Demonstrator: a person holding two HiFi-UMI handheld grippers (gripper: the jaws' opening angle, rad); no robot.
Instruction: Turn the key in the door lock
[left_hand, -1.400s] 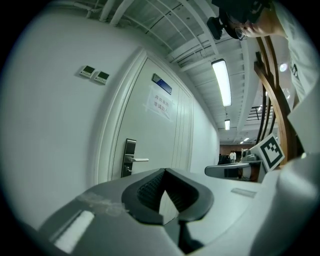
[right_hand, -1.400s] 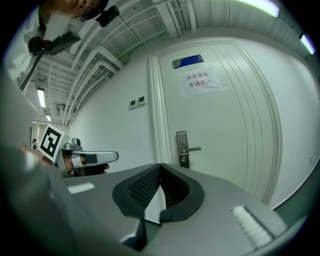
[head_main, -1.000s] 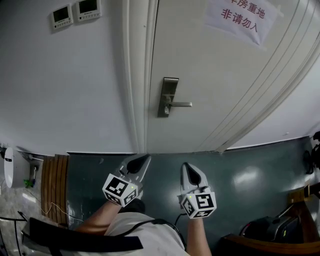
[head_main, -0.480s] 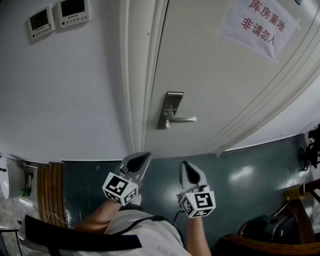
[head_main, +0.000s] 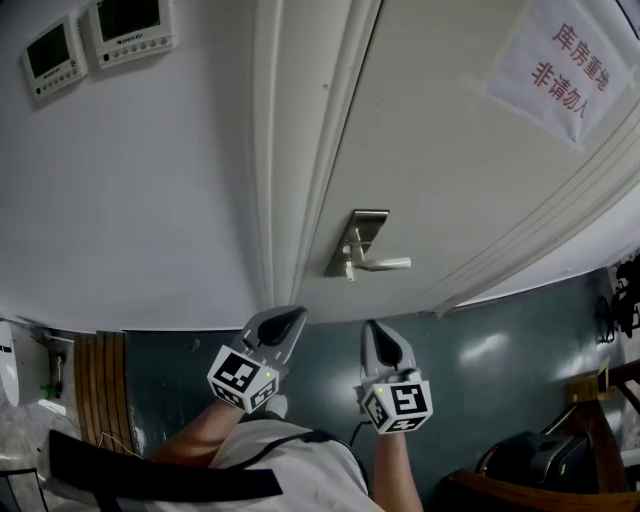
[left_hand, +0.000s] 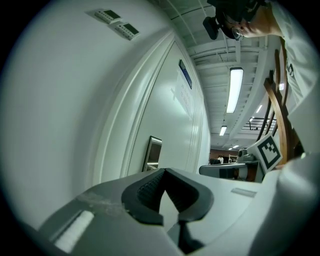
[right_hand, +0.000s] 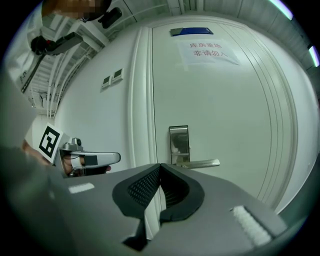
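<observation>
The steel lock plate (head_main: 362, 243) with its lever handle (head_main: 387, 264) sits on the white door (head_main: 460, 180), near the door's left edge. I see no key in any view. Both grippers are held side by side in front of the door, short of it and below the lock. My left gripper (head_main: 294, 317) is shut and empty, with the lock plate (left_hand: 152, 153) ahead of its tips (left_hand: 164, 171). My right gripper (head_main: 372, 328) is shut and empty too. It points at the plate (right_hand: 179, 143) and handle (right_hand: 201, 163) from some way off, its tips (right_hand: 160, 166) below them.
Two wall control panels (head_main: 95, 40) hang left of the door frame (head_main: 300, 150). A paper sign (head_main: 560, 70) is taped high on the door, under a blue plate (right_hand: 192, 31). A wooden slatted piece (head_main: 105, 370) lies on the floor at left, dark bags (head_main: 540, 460) at right.
The door and lock plate have grown larger and slid down and right in the head view as I came closer. Both grippers keep their place in the view and stay shut.
</observation>
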